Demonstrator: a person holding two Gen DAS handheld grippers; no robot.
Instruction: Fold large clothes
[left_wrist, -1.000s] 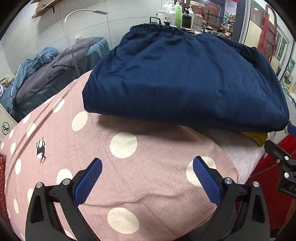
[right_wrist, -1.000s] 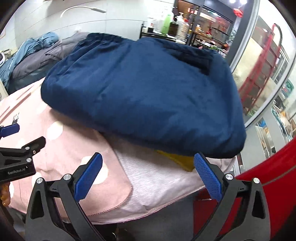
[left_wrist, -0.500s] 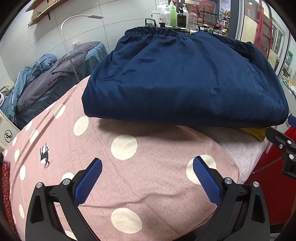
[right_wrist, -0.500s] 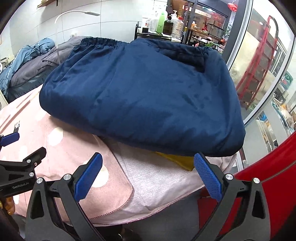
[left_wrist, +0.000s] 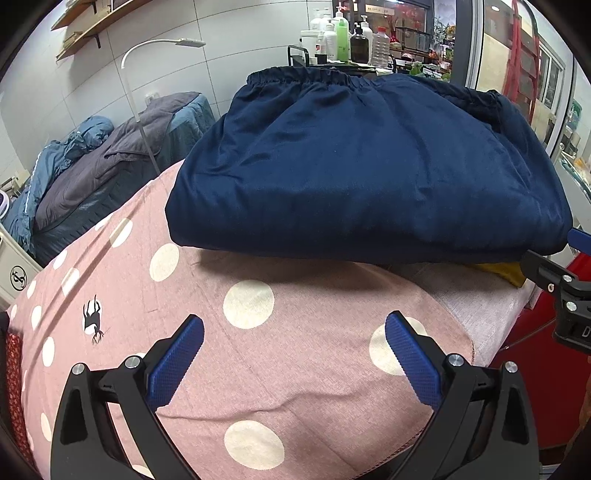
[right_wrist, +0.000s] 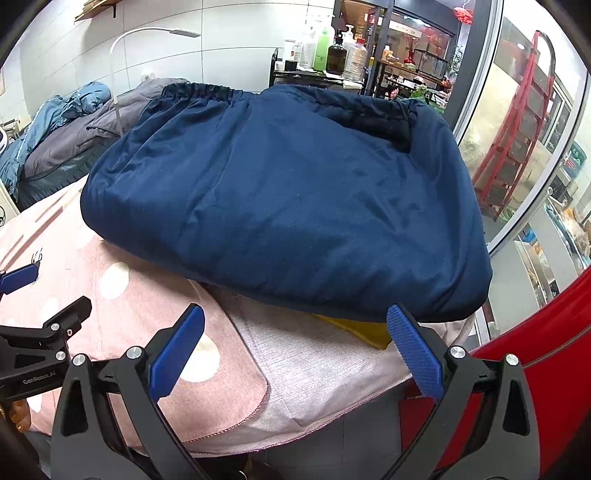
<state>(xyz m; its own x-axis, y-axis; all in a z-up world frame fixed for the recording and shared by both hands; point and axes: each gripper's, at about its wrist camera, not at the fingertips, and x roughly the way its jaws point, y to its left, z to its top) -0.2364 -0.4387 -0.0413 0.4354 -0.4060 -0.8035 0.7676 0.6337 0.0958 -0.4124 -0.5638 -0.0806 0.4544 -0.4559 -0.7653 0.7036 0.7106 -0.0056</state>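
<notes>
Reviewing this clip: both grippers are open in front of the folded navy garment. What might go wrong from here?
1. The navy garment lies near the table's right edge; a push could slide it off.
2. A yellow item sits under its near corner, so the right gripper may pinch both.
3. The left gripper hangs over the polka-dot cloth and might snag it instead.

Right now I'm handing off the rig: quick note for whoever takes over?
Left gripper: open, empty, above the pink polka-dot cover.
Right gripper: open, empty, at the near right corner, short of the garment.
Navy garment: lies folded in a thick bundle on the cover, elastic edge at the far side, with a yellow item partly under it.
Left: check the fold; neither gripper is touching it.
</notes>
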